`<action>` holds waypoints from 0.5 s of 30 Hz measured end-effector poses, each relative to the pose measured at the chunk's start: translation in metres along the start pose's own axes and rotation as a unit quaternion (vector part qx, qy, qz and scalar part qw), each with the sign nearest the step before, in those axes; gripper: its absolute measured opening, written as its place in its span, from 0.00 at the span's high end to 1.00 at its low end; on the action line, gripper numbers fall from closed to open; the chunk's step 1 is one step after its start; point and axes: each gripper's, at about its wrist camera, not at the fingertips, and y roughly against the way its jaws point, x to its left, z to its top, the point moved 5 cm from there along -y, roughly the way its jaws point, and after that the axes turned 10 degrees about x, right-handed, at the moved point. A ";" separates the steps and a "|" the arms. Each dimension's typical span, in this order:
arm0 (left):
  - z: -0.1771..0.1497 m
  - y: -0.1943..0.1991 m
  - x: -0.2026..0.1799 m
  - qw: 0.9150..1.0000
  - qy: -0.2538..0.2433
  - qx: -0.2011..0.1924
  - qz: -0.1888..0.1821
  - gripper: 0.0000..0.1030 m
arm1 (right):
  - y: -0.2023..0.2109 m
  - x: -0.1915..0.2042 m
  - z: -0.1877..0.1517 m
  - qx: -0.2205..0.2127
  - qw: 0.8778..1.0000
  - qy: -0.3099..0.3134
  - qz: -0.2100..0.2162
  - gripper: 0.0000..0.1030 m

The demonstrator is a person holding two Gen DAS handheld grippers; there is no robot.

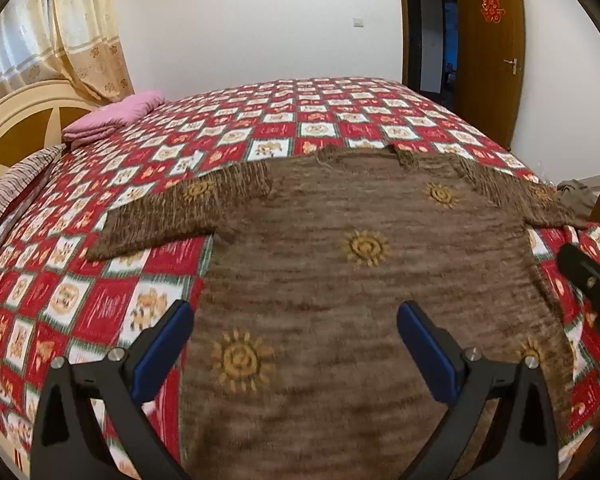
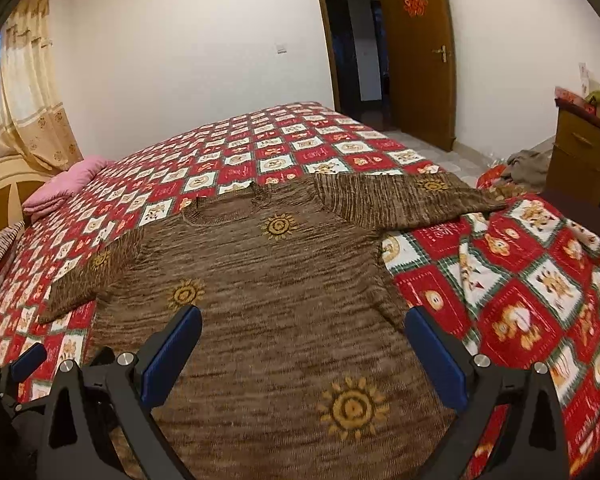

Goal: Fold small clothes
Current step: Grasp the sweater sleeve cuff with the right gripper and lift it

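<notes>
A brown sweater [image 1: 340, 272] is lying flat on the checked bedspread [image 1: 112, 292], sleeves spreading toward 10 and 2 o'clock. A red paper character [image 1: 493, 7] is marking the door [image 1: 492, 92]. Left gripper [image 1: 294, 330] and right gripper [image 2: 304, 332] are hovering, jaws wide, holding nothing.

A brown sweater [image 1: 340, 280] with yellow suns lies on a red-and-white checked bedspread [image 1: 100, 300] beside pink bedding [image 1: 112, 116].

Soft even indoor light, daylight through the curtains [image 1: 56, 40] far left of the fingers [image 1: 164, 344], faint shadows, sweater [image 1: 340, 280] between the fingers motion-blurred, strong fisheye bending, dark vignetted corners.
</notes>
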 end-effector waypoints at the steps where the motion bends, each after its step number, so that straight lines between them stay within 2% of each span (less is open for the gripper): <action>1: 0.007 -0.007 0.005 1.000 0.005 0.000 -0.005 0.00 | -0.006 -0.006 0.006 0.003 1.000 -0.008 0.010 0.01; 3: 0.016 -0.017 0.014 1.000 0.014 0.000 -0.007 0.00 | -0.020 -0.022 0.018 0.013 0.999 -0.035 0.027 0.01; 6: 0.034 -0.038 0.033 0.999 0.031 0.000 0.018 0.00 | -0.040 -0.053 0.037 0.029 0.996 -0.079 0.038 0.02; 8: 0.042 -0.050 0.044 0.999 0.044 -0.002 0.031 0.00 | -0.053 -0.082 0.056 0.022 0.993 -0.105 0.042 0.09; 10: 0.048 -0.062 0.052 0.998 0.053 -0.005 0.045 0.00 | -0.066 -0.107 0.075 0.030 0.990 -0.126 0.059 0.37; 12: 0.052 -0.075 0.056 0.997 0.053 -0.005 0.057 0.00 | -0.086 -0.153 0.092 0.052 0.977 -0.190 0.076 0.46; 15: 0.050 -0.094 0.061 0.996 0.054 -0.002 0.075 0.00 | -0.104 -0.222 0.106 0.061 0.950 -0.290 0.099 0.46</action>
